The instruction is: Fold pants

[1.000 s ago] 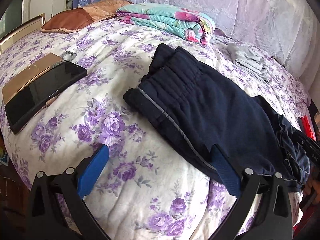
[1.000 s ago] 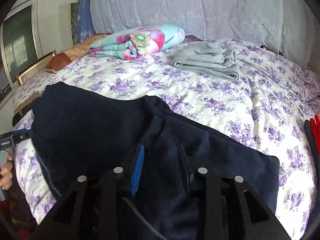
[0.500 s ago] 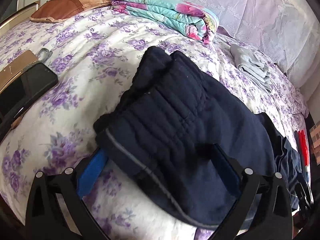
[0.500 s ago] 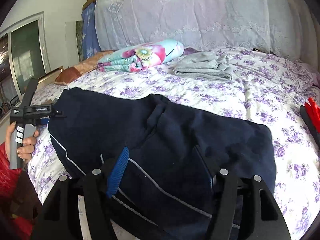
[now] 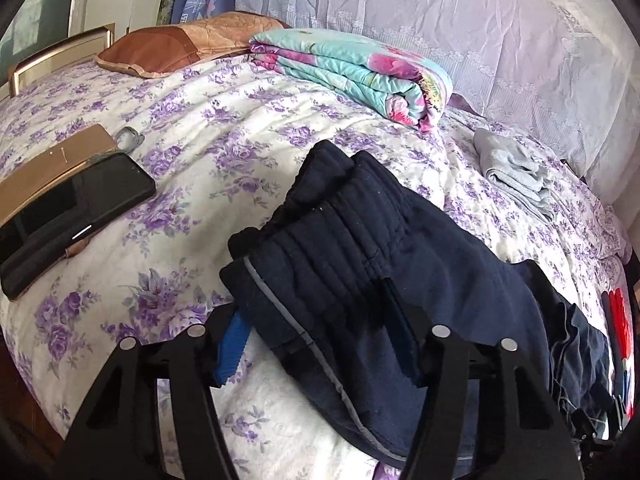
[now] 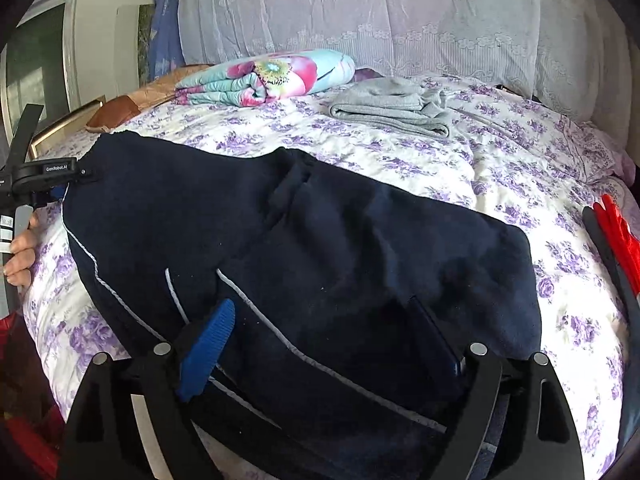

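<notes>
Navy pants with grey piping lie folded across the floral bedspread, with the elastic waistband toward the left wrist view. My left gripper straddles the waistband's near edge. Its jaws are closing with the fabric between them, and the blue pad sits at the cloth's edge. In the right wrist view the pants spread wide. My right gripper is over their near edge, its jaws opening and its pads off the cloth. The left gripper and the hand holding it show at the far left.
At the back lie a folded floral quilt, a folded grey garment and a brown pillow. A black phone on a tan board lies to the left. Red gloves are at the bed's right edge.
My left gripper moved in over the waistband and its jaws narrowed around it. My right gripper's jaws spread and let go of the pants fabric.
</notes>
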Demonstrator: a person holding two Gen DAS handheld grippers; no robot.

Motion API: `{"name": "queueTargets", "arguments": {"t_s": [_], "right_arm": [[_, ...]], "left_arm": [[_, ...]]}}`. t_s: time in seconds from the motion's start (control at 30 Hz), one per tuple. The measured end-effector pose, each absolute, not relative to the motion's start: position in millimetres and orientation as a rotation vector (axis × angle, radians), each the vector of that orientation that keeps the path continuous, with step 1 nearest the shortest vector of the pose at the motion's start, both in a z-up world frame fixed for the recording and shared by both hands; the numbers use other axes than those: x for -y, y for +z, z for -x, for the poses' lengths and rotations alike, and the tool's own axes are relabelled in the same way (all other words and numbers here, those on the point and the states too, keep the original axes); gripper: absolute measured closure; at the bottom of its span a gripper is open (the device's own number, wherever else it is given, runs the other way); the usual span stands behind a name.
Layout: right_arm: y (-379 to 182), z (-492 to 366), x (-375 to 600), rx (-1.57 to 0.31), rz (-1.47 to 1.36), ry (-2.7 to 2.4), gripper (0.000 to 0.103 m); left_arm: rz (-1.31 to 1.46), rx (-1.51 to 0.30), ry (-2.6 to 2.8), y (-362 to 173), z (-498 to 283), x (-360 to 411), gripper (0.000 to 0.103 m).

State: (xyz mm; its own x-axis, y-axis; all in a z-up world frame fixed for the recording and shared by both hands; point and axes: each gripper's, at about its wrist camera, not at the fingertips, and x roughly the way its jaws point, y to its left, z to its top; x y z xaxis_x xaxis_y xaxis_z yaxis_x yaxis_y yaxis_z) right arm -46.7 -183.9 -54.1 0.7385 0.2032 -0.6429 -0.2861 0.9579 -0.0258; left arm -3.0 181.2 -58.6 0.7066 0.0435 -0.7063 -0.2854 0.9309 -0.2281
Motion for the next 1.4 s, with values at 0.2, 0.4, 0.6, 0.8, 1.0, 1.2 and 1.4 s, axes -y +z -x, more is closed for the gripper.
{"name": "queueTargets", "arguments": {"t_s": [0.2,0.4,0.6,0.8,1.0,1.2,1.4], "right_arm": [[-40,36,164,-0.629,0.202,0.259,0.014],[-59,29,152,-0.695,0.222,0.278,0.013],[-37,32,160,-0.624,0.205,0.26,0.013],[-65,8,146,-0.748,0.256,0.269,0.011],[-72,6,150,-0.772,0.216,0.301,0.007],[-74,7,150,-0.775,0.203,0.308,0.006],[-61,17,151,-0.708,0.21,0.284,0.006]], "left_arm": [[0.332,-0.83,0.182,-77,-9,-177,0.02],[0.346,-0.788,0.193,-72,-3,-176,0.039],[0.369,-0.711,0.145,-52,10,-183,0.064],[0.225,-0.679,0.19,-41,9,-160,0.065],[0.368,-0.766,0.197,-71,1,-181,0.04],[0.502,-0.776,0.141,-82,-3,-193,0.031],[0.535,-0.731,0.079,-72,-2,-189,0.077]]}}
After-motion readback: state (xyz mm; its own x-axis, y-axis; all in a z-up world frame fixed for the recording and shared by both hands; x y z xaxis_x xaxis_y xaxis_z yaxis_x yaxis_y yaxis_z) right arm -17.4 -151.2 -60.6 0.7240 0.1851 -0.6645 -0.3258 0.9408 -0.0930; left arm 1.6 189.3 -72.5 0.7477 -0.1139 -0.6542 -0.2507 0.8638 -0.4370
